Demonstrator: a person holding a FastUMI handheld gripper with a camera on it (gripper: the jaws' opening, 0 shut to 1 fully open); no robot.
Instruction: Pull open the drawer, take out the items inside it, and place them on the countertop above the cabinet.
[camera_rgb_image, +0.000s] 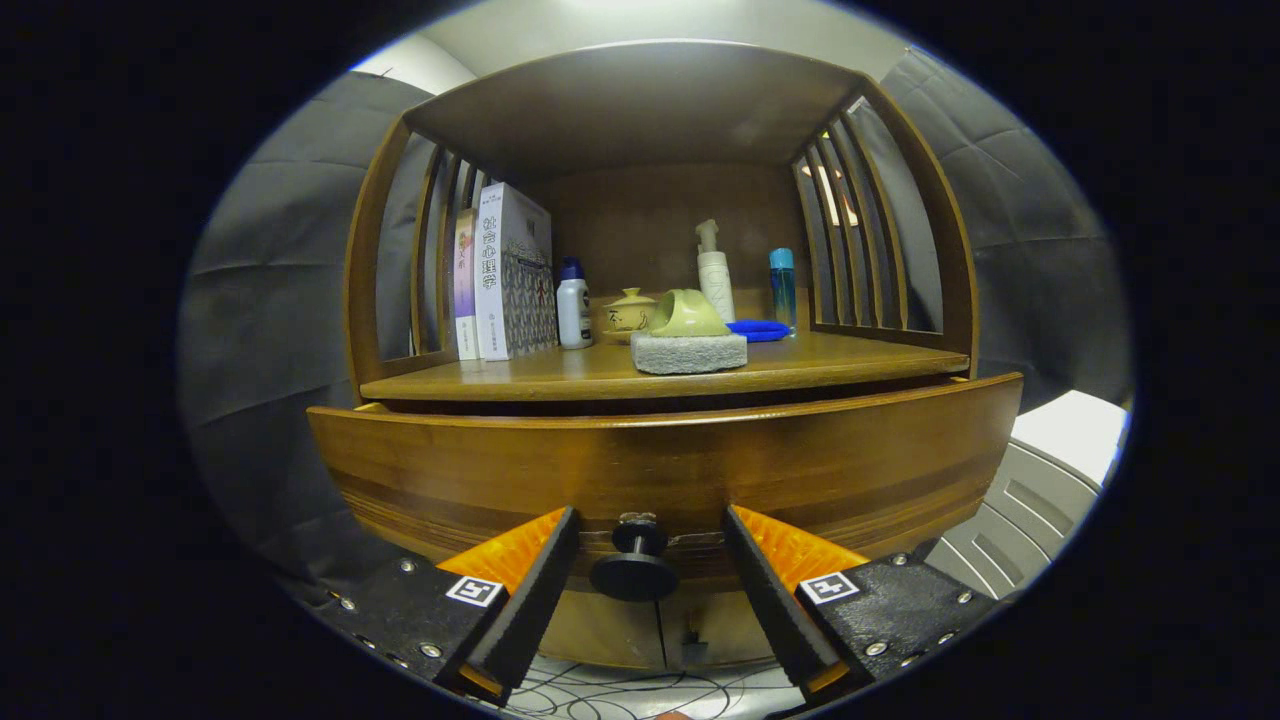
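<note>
Drawer (660, 465) is sitting just under the countertop (560, 378) of the wooden cabinet, its front standing a little proud of the shelf edge, and we are holding our gripper (650, 540) spread wide with the round dark knob (635, 560) between the fingers, neither one touching it. Up on the countertop (beyond the fingers) are standing some books (510, 275), a white bottle (573, 305), a lidded cup (630, 310), a green cup on a grey sponge (688, 352), a pump bottle (714, 270), a blue dish (757, 329) and a blue bottle (782, 285).
</note>
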